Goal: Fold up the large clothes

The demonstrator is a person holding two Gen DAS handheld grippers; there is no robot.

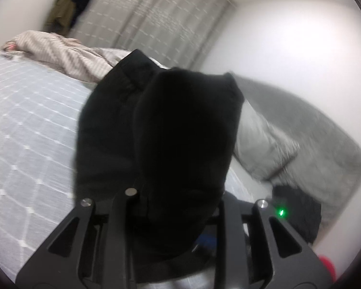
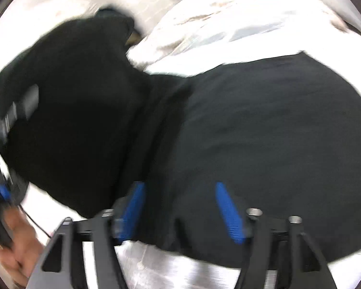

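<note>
A large black garment (image 2: 252, 132) lies spread on the bed in the right wrist view. Its left part (image 2: 72, 96) is lifted and folded up. My left gripper (image 1: 178, 185) is shut on a bunched fold of this black garment (image 1: 161, 120), which drapes over the jaws and hides the fingertips. From the right wrist view, the left gripper (image 2: 2, 187) and the hand (image 2: 19, 240) holding it show at the left edge. My right gripper (image 2: 179, 185) is open, with its blue pads (image 2: 226, 207) wide apart just above the spread cloth.
The bed has a grey quilted sheet (image 1: 24, 120), with a striped duvet (image 1: 60, 50) bunched at its far end. Grey pillows (image 1: 312, 132) lean on the white wall at right. Behind are a curtain (image 1: 156, 19) and hanging dark clothes (image 1: 69, 7).
</note>
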